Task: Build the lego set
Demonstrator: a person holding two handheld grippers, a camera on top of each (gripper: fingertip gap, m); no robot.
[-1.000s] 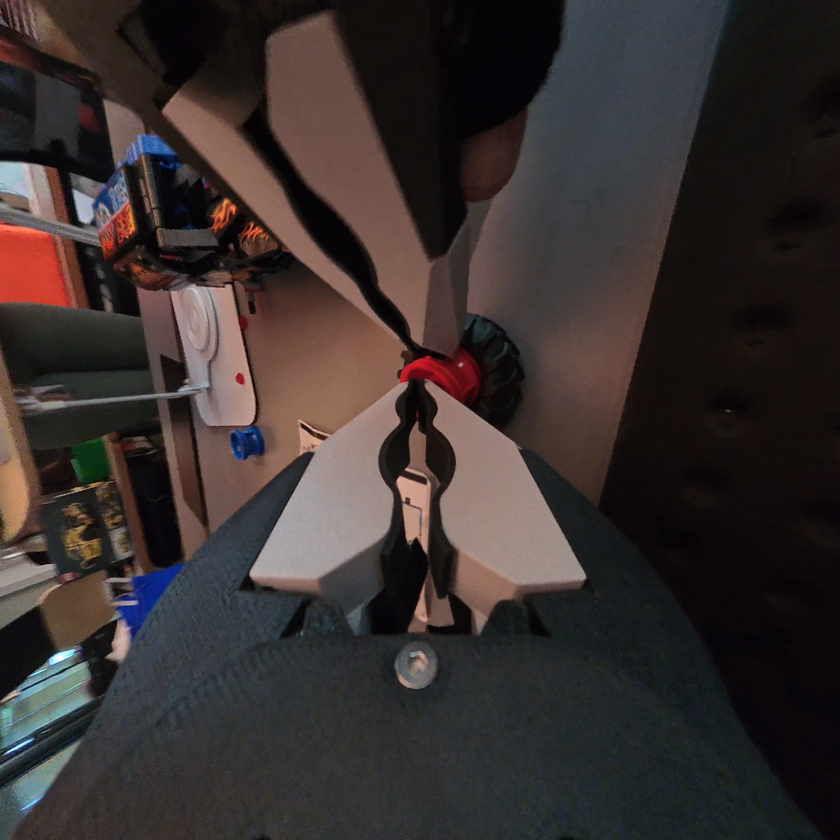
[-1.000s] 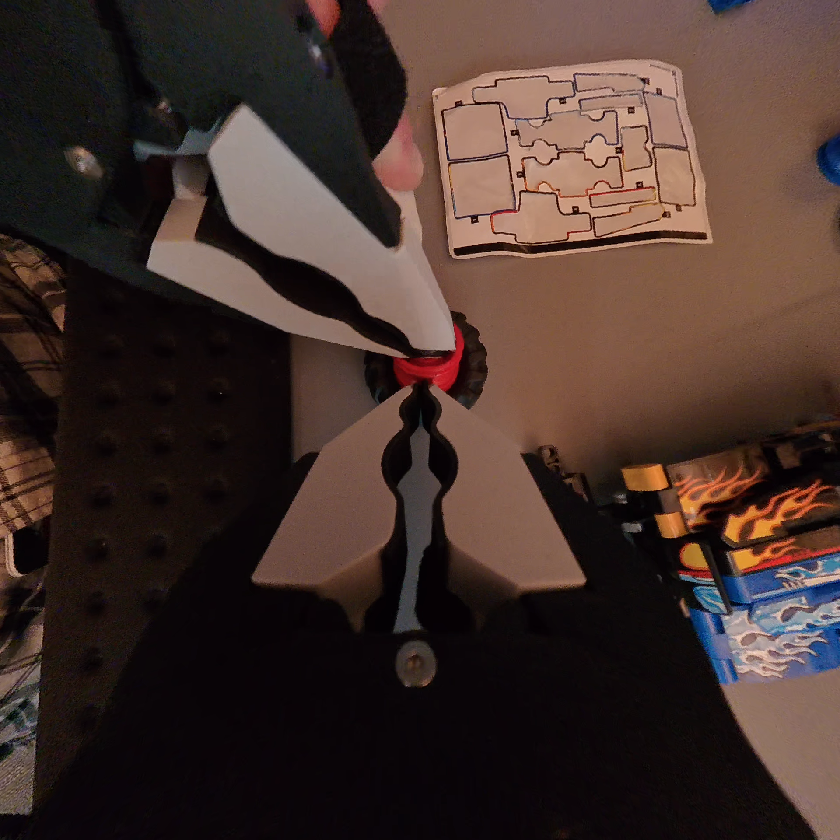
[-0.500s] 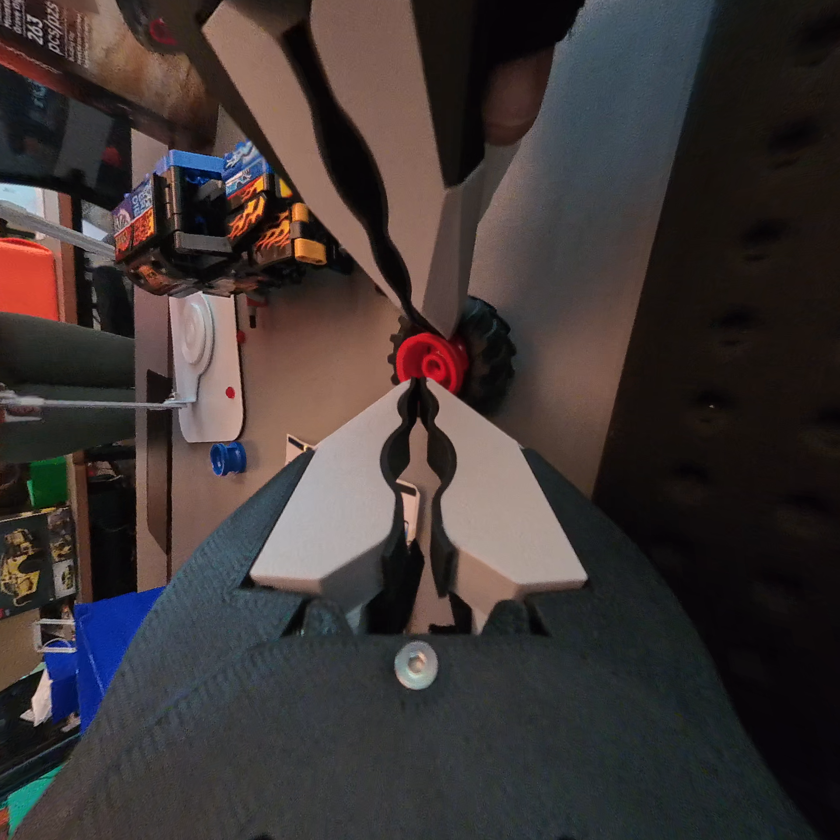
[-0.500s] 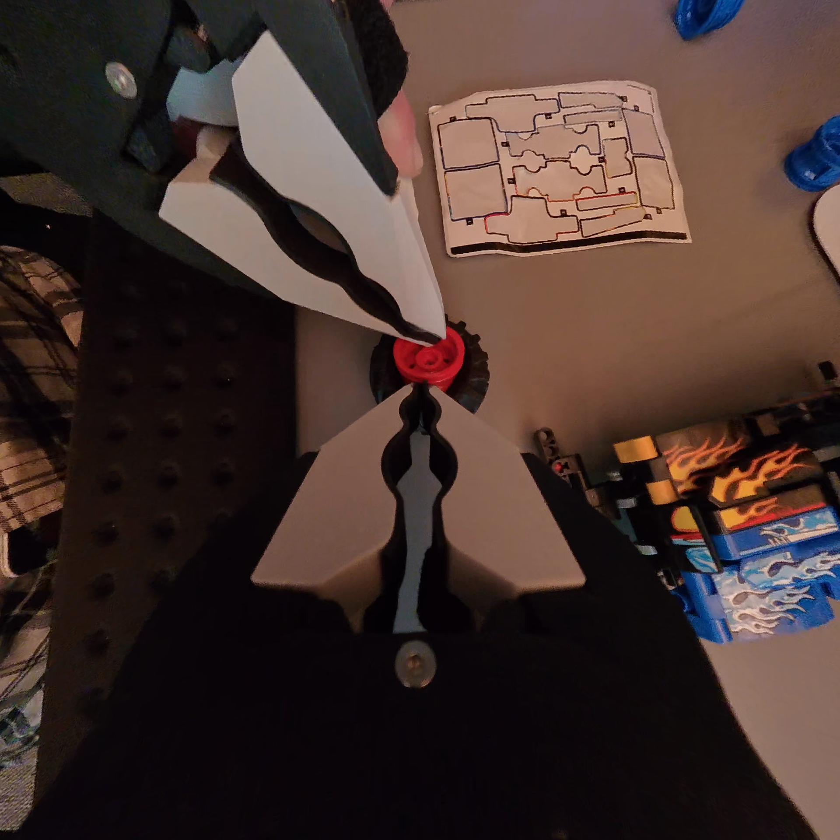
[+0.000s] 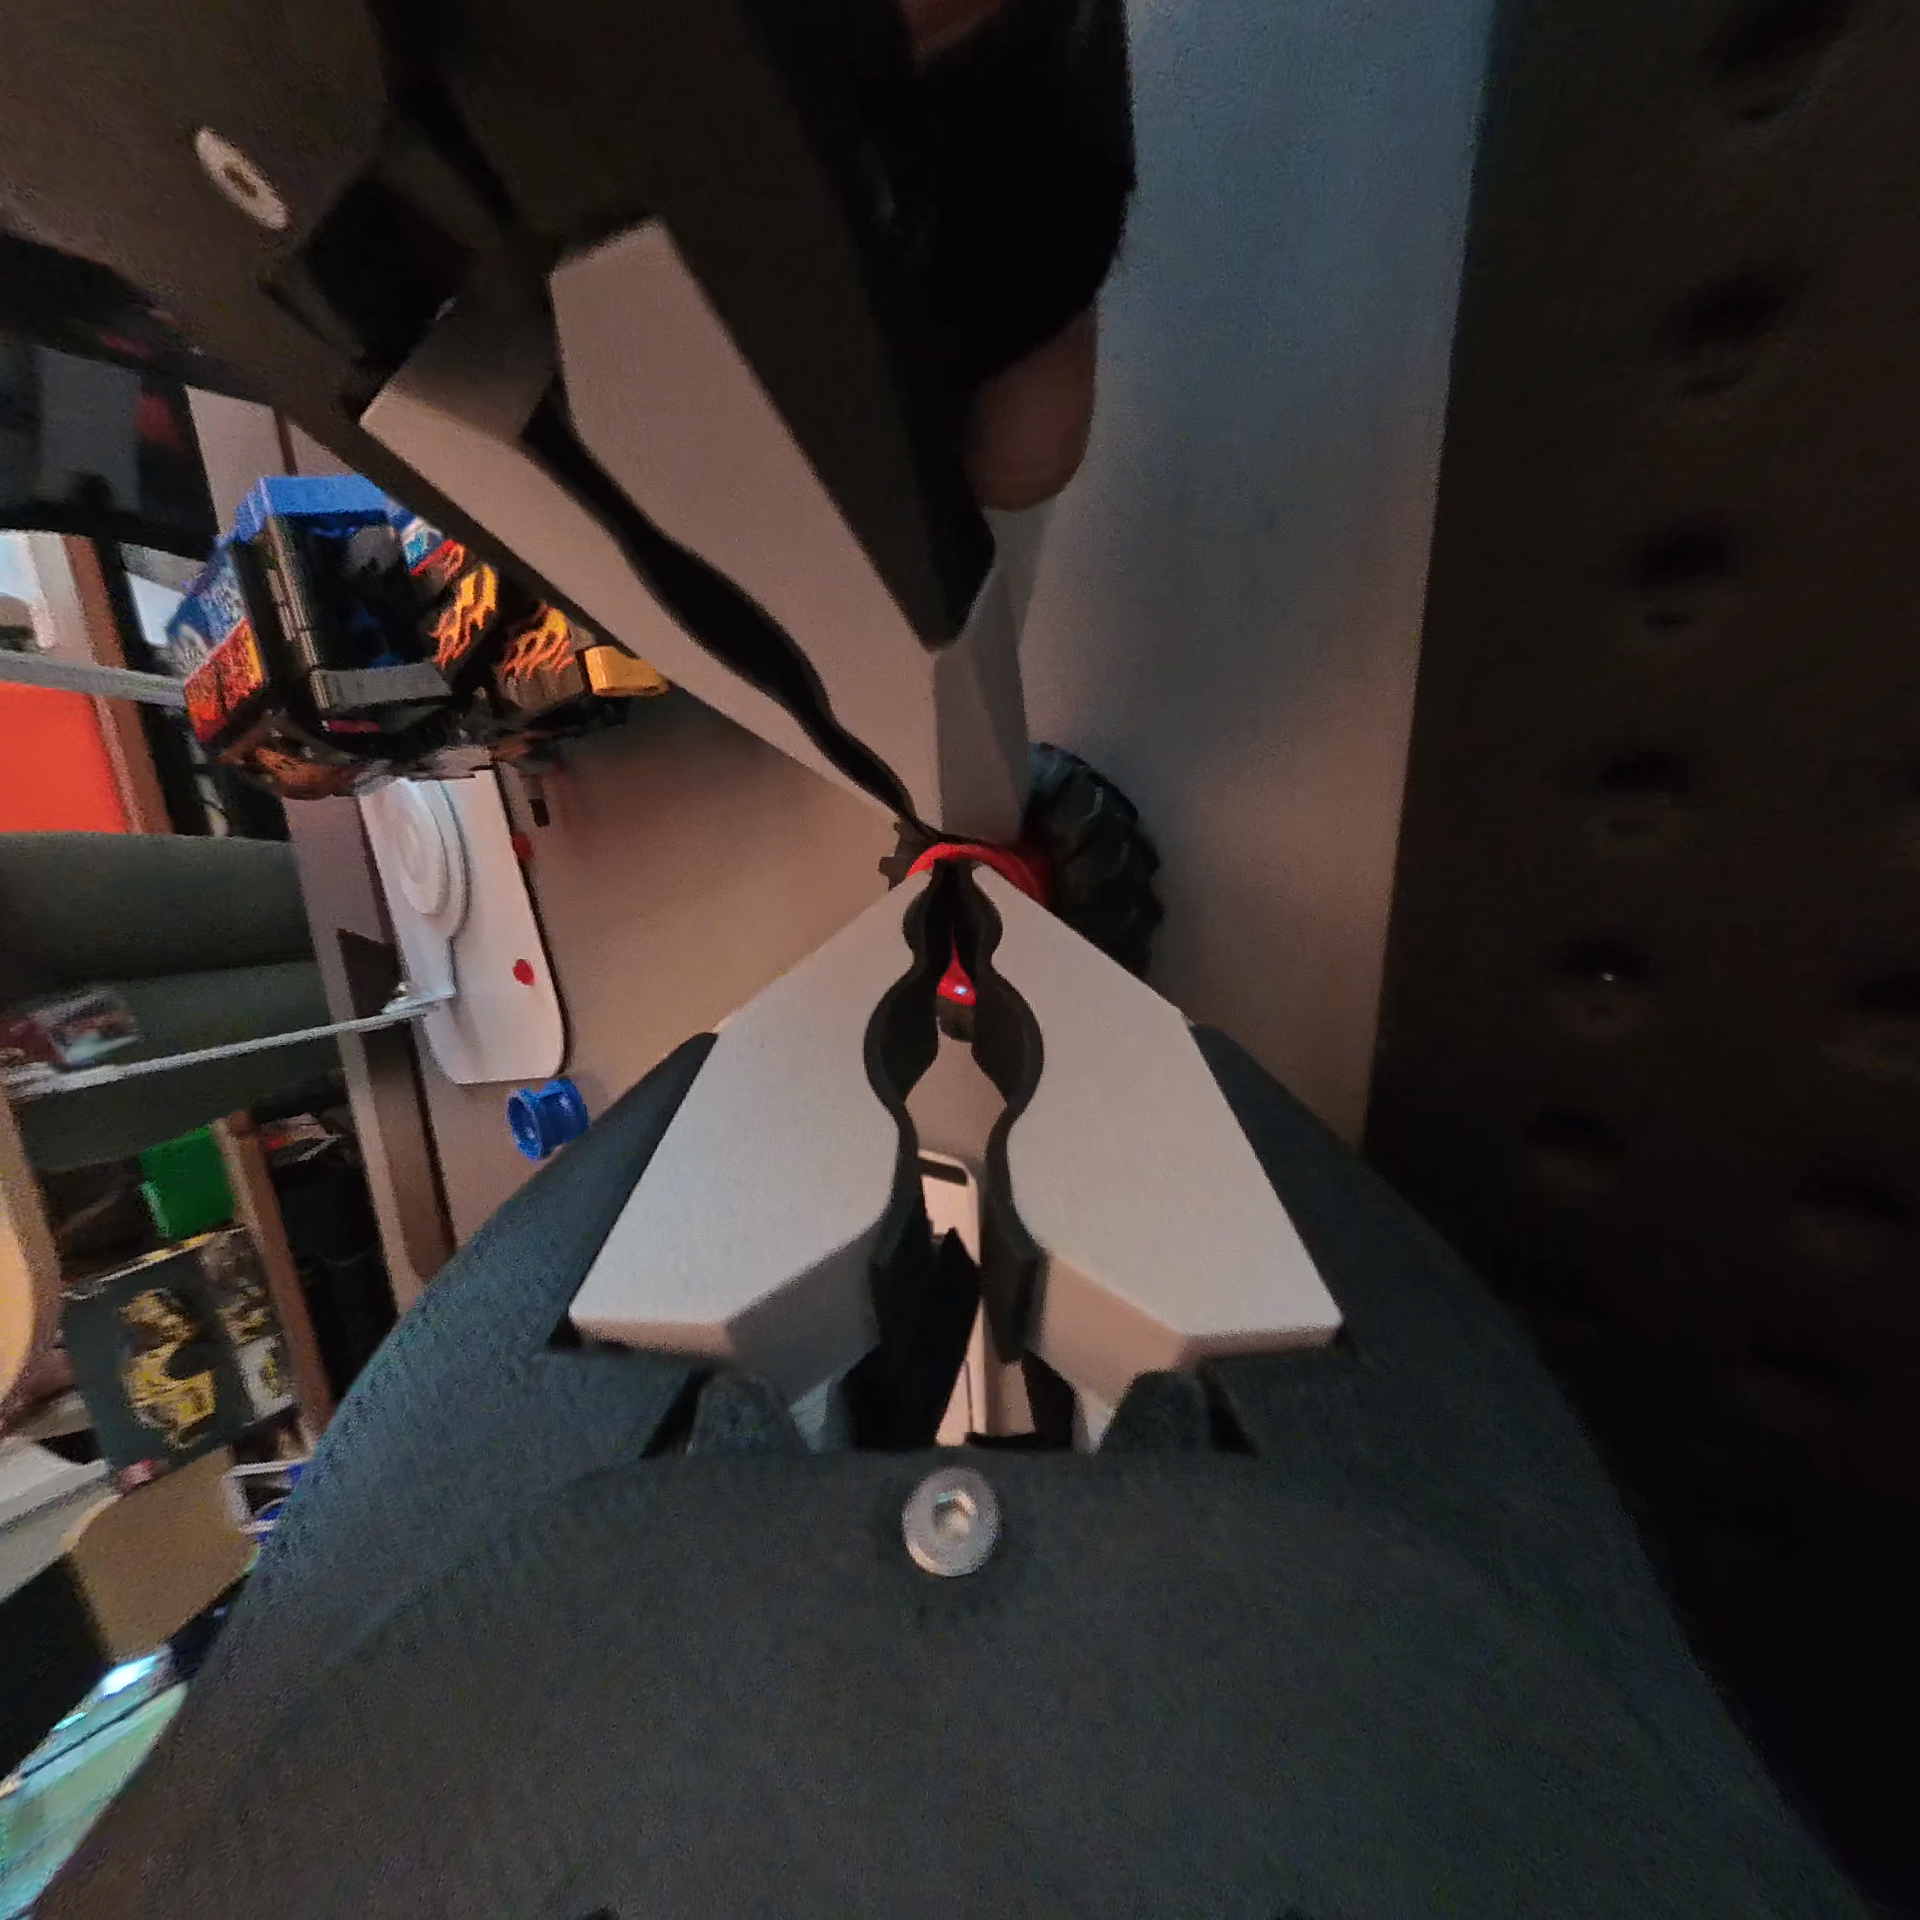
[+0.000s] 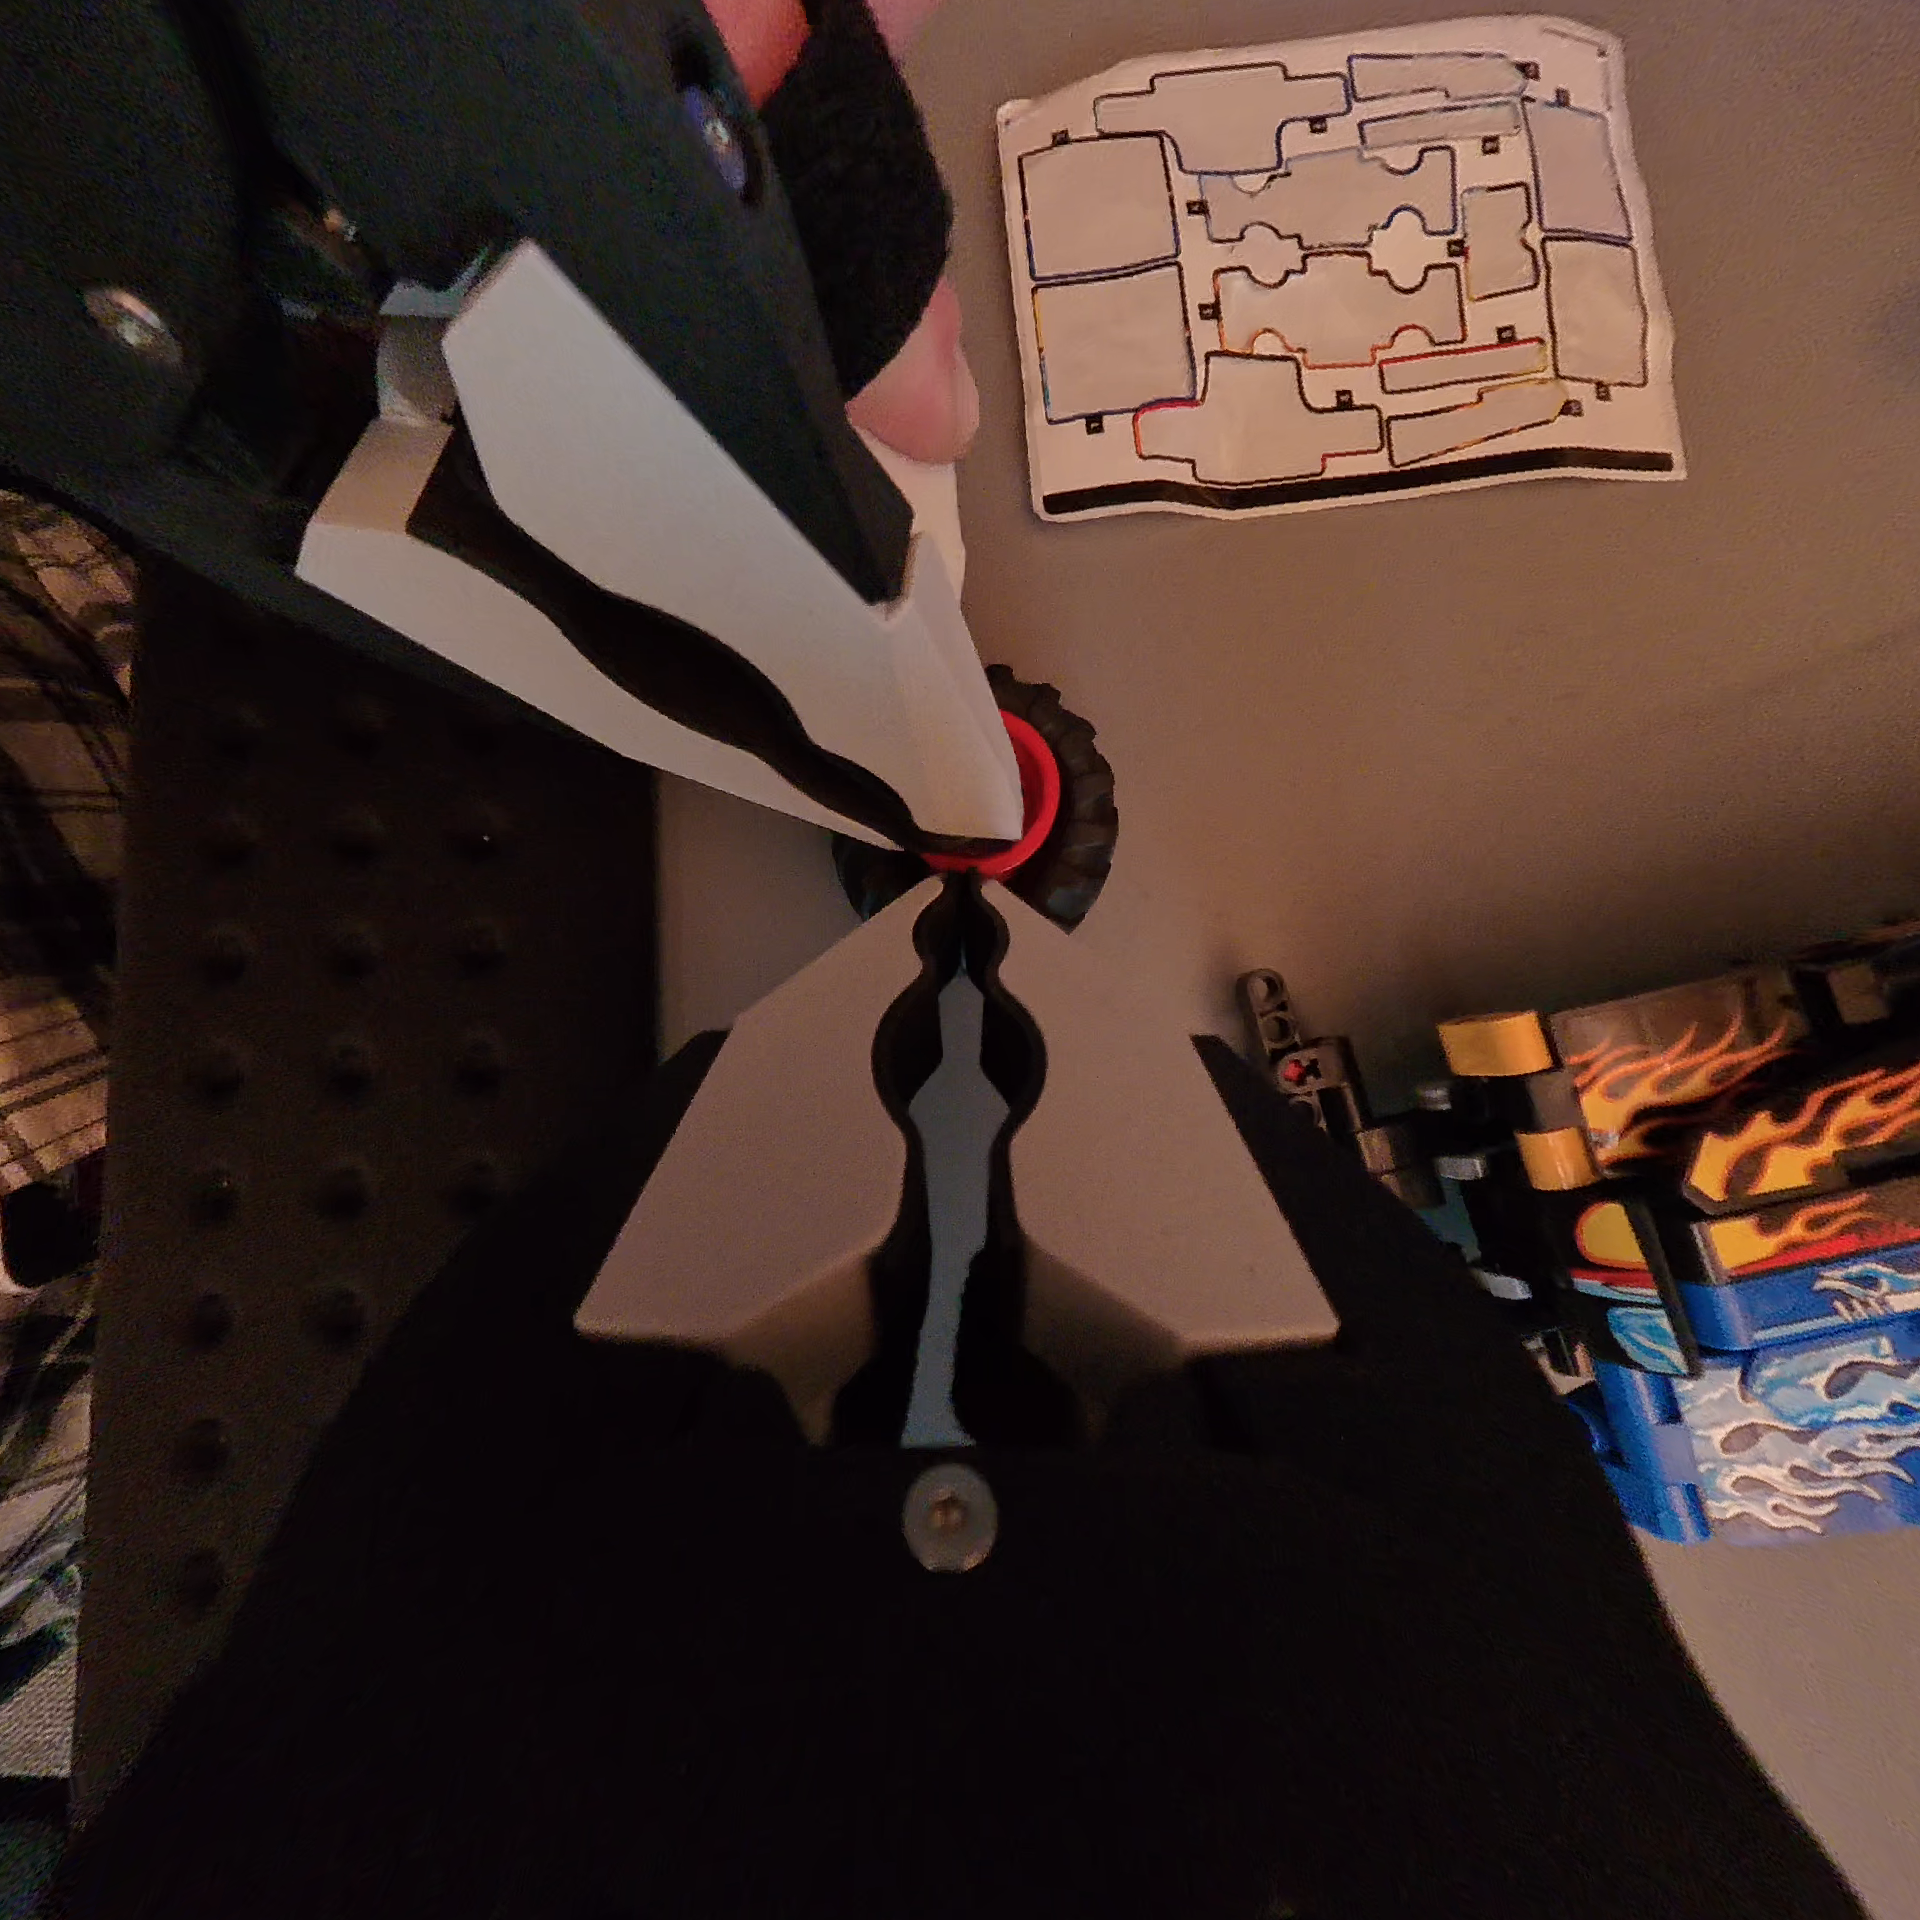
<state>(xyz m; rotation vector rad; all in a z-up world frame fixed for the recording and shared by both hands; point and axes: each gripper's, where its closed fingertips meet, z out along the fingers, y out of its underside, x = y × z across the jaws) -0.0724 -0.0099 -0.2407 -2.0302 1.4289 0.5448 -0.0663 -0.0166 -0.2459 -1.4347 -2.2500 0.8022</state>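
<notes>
Pinched between two sets of closed fingers, a red hub [image 6: 1023, 805] was seen seated in a black tyre [image 6: 1086, 821] on the grey table [image 6: 1351, 727]. The right gripper [image 6: 956, 883] was shown with its fingertips shut together, only a sliver of gap behind them, their point touching the hub's near edge. The left gripper [image 5: 940, 883] was likewise seen closed at the tips, with a glimpse of red caught just behind them; whether the hub's rim was actually clamped there could not be told. Each gripper's tips were met by the other's from the far side, so the wheel was pressed from two directions at once.

Beyond the wheel, a spent sticker sheet [image 6: 1340, 281] was laid flat, and the truck body [image 6: 1714, 1195], black with flame panels above blue wave panels, was parked well apart. A loose blue hub [image 5: 545, 1117] and a white card [image 5: 468, 935] were seen farther off, and a dark studded mat [image 6: 343, 1039] lay beside the table.

The step was judged to be pressing hub into tyre. A slip was the risk: with force applied through narrow points on a rounded rim, the hub could be tipped crooked in the tyre, or the wheel could be squirted sideways across the smooth table.
</notes>
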